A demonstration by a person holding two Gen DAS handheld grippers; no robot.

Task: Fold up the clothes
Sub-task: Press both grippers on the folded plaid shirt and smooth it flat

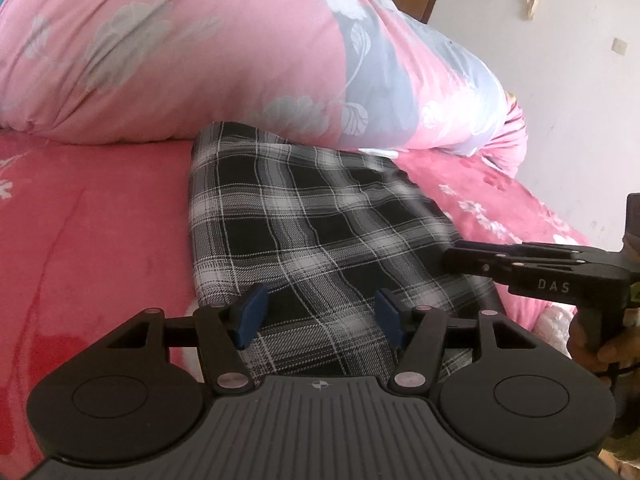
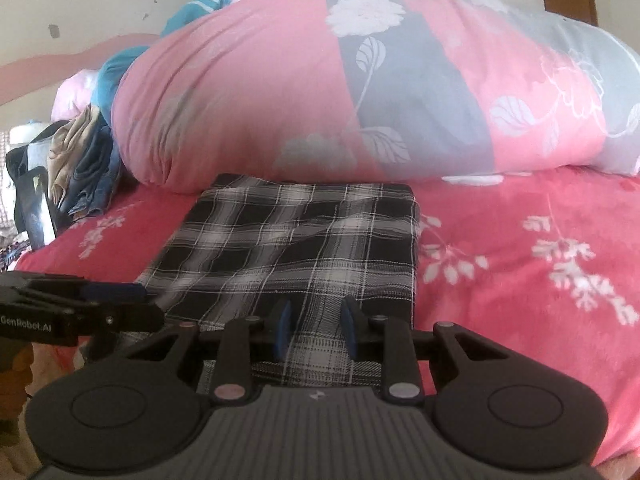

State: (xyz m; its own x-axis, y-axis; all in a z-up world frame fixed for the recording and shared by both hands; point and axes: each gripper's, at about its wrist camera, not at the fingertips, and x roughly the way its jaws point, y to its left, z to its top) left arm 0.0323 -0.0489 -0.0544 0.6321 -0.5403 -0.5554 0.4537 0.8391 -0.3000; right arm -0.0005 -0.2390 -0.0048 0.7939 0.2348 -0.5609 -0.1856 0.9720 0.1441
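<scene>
Plaid garment point(image 2: 296, 240): black-and-white check, lying as a flat, squared rectangle on the pink bedspread point(image 2: 520, 264), far edge touching the rolled floral quilt point(image 2: 360, 80). Long axis runs away from both tools, toward the quilt.
Left gripper point(image 1: 318, 316): jaws spread, empty, over the near edge toward its left side.
Right gripper point(image 2: 316, 328): jaws parted more narrowly, nothing pinched, over the near edge toward its right side.
Both equally near; the layout fits a finished fold or one awaiting another halving.

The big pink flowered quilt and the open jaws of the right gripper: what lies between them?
Only the folded plaid garment, lying flat on the red bedsheet and reaching back to the quilt. The right wrist view shows it.
</scene>
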